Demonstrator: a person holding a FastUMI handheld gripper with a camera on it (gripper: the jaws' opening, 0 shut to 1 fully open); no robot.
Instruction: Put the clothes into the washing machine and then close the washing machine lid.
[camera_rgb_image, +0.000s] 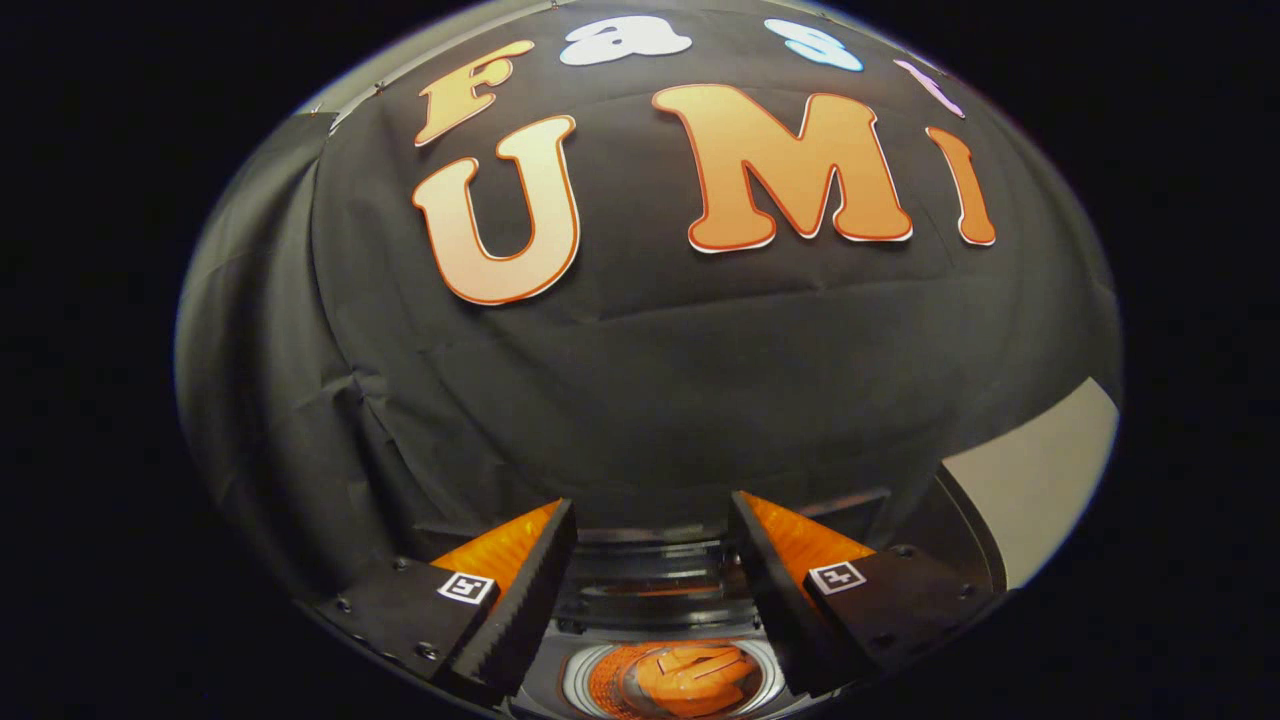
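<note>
My gripper (652, 515) is open, its two fingers spread wide with nothing between them. Below and between the fingers I see the round opening of the washing machine (600, 610), ringed by a pale rim. Inside the drum lies an orange garment (690, 680), bunched up. A dark glossy lid part stands just beyond the opening, between the fingertips, and reflects light. The fingers hover above the machine and touch nothing.
The booth's black cloth wall (650, 380) rises close behind the machine. A pale strip of floor or panel (1040, 480) shows to the right of the right finger.
</note>
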